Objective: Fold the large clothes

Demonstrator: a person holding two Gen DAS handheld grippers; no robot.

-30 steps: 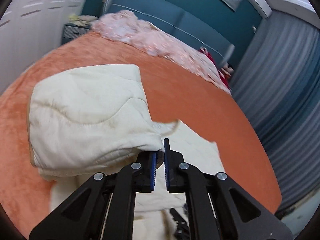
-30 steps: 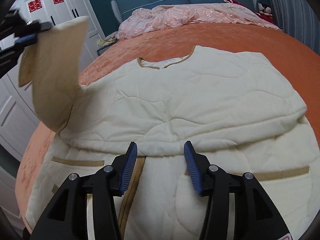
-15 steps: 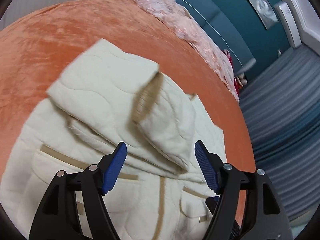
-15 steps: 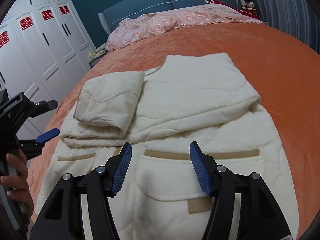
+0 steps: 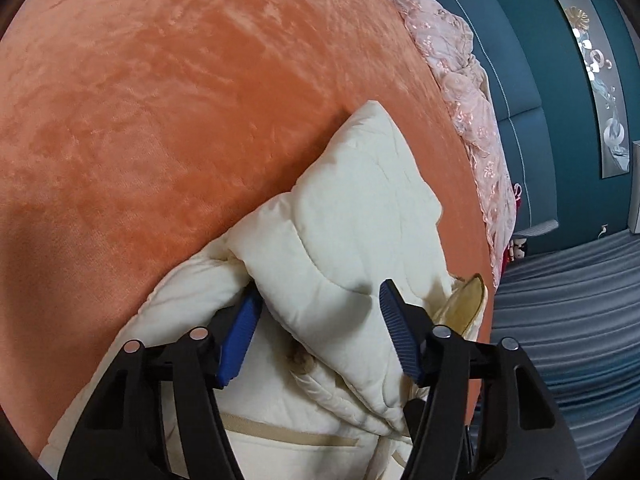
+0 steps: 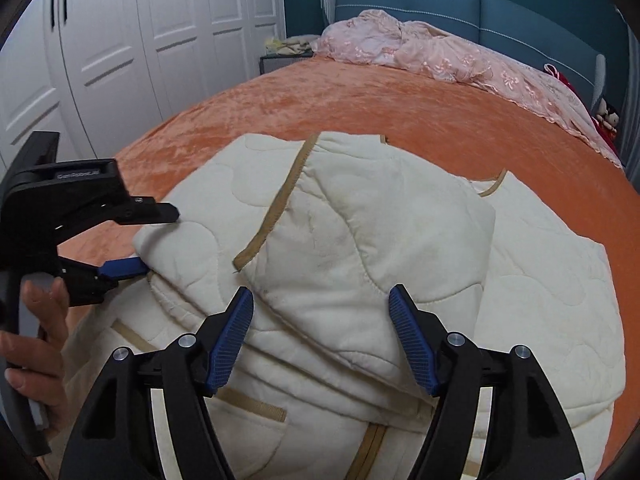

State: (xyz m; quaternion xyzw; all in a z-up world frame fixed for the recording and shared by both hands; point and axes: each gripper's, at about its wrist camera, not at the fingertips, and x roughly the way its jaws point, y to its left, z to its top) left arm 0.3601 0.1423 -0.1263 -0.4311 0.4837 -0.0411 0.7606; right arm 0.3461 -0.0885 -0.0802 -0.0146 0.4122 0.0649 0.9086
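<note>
A cream quilted jacket (image 6: pixel 360 240) with tan trim lies on the orange bedspread (image 6: pixel 360 100), its sleeves folded across the body. My left gripper (image 5: pixel 320 320) is open, its jaws either side of the folded sleeve edge (image 5: pixel 340 240) at the jacket's left side. It also shows in the right wrist view (image 6: pixel 156 240), held by a hand. My right gripper (image 6: pixel 320 324) is open and empty, low over the front of the folded sleeve.
A pink lace cover (image 6: pixel 440 56) lies along the blue headboard (image 6: pixel 480 8). White wardrobe doors (image 6: pixel 120 40) stand at the left. Grey curtains (image 5: pixel 580 300) hang at the right of the bed. The bedspread (image 5: pixel 160 100) spreads beyond the jacket.
My left gripper let go of the sleeve, which now lies folded across the jacket. It has come down low to the sleeve's left edge. My right gripper has moved closer over the fold.
</note>
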